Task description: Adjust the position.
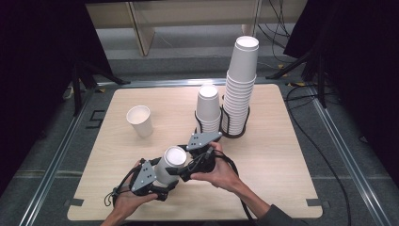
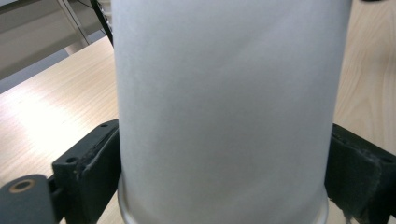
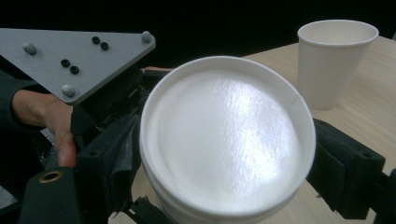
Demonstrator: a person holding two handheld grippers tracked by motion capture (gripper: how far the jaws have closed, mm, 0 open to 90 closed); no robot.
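Observation:
A white paper cup [image 1: 173,157] is held upside down and tilted over the table's near edge, between both grippers. In the left gripper view its side wall [image 2: 229,107] stands between the black jaws, and my left gripper [image 2: 224,177] is shut on it near the rim. The right gripper view looks onto the cup's base [image 3: 229,140]; my right gripper [image 3: 229,172] grips it from both sides. From above, the left gripper [image 1: 163,179] comes from the left and the right gripper [image 1: 179,168] from the right.
A single upright paper cup [image 1: 140,120] stands at the table's left middle. A short cup stack [image 1: 208,106] and a tall cup stack [image 1: 241,84] sit upside down in black wire holders [image 1: 234,133] at the back centre. Cables trail off the table's right side.

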